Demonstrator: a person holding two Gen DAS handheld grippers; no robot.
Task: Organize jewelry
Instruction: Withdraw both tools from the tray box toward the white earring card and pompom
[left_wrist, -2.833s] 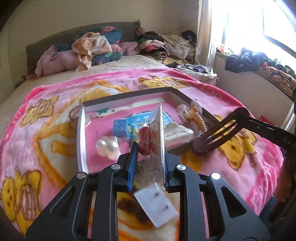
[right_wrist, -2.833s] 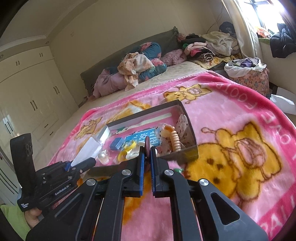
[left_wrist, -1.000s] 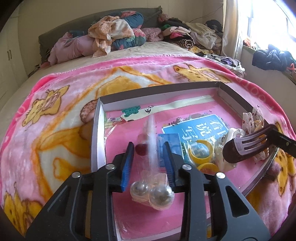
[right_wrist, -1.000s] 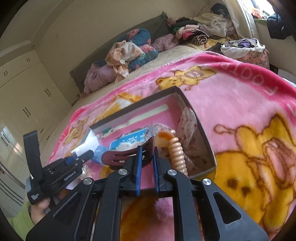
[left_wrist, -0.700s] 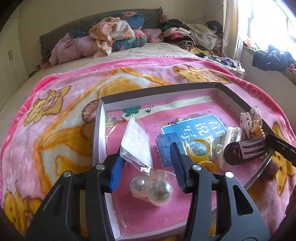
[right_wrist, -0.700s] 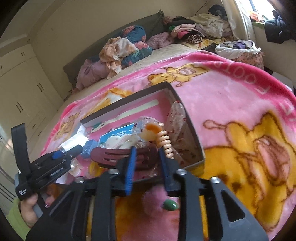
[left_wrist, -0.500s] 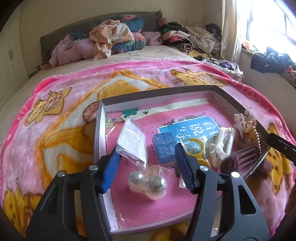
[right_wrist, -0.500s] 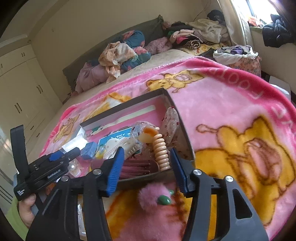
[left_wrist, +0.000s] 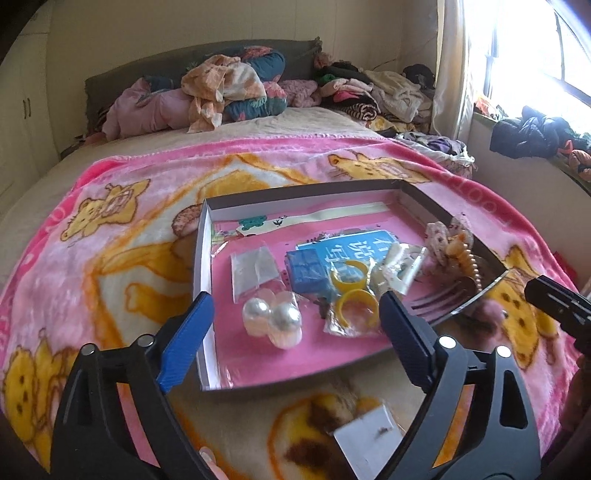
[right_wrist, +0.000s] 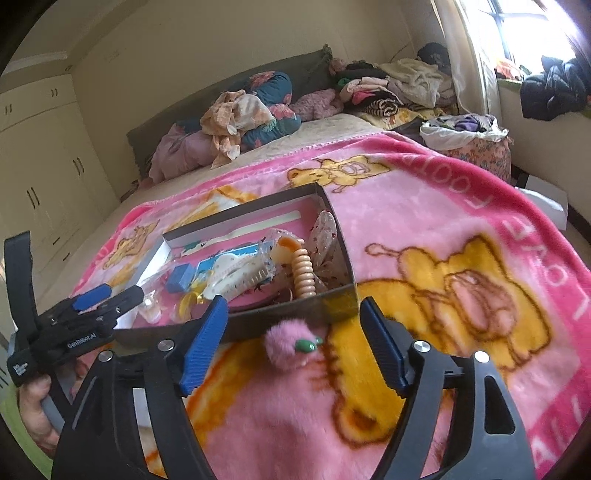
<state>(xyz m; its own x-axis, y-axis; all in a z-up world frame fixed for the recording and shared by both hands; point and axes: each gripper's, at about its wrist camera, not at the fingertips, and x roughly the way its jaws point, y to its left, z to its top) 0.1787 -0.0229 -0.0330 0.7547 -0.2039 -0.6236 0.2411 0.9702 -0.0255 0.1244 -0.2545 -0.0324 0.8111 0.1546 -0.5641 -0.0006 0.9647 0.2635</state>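
A shallow open box (left_wrist: 202, 236) (right_wrist: 334, 295) lies on the pink blanket and holds jewelry. In it are a clear bag (left_wrist: 255, 271), two pearl balls (left_wrist: 273, 323), a blue block (left_wrist: 306, 271), yellow rings (left_wrist: 354, 295), a white hair clip (left_wrist: 400, 267), a dark hair claw (left_wrist: 436, 299) and a beaded coil (right_wrist: 303, 273). My left gripper (left_wrist: 295, 332) is open and empty over the box's near edge. My right gripper (right_wrist: 293, 339) is open and empty, just outside the box's near wall, above a pink fluffy item (right_wrist: 291, 349).
A small white card (left_wrist: 369, 443) lies on the blanket in front of the box. Piles of clothes (left_wrist: 229, 88) sit at the bed's head. A windowsill (left_wrist: 535, 140) with clothes runs along the right. Wardrobe doors (right_wrist: 44, 177) stand at the left.
My left gripper opened and left the clear bag in the box. My right gripper opened and left the dark hair claw in the box. Both pulled back toward the box's near edge.
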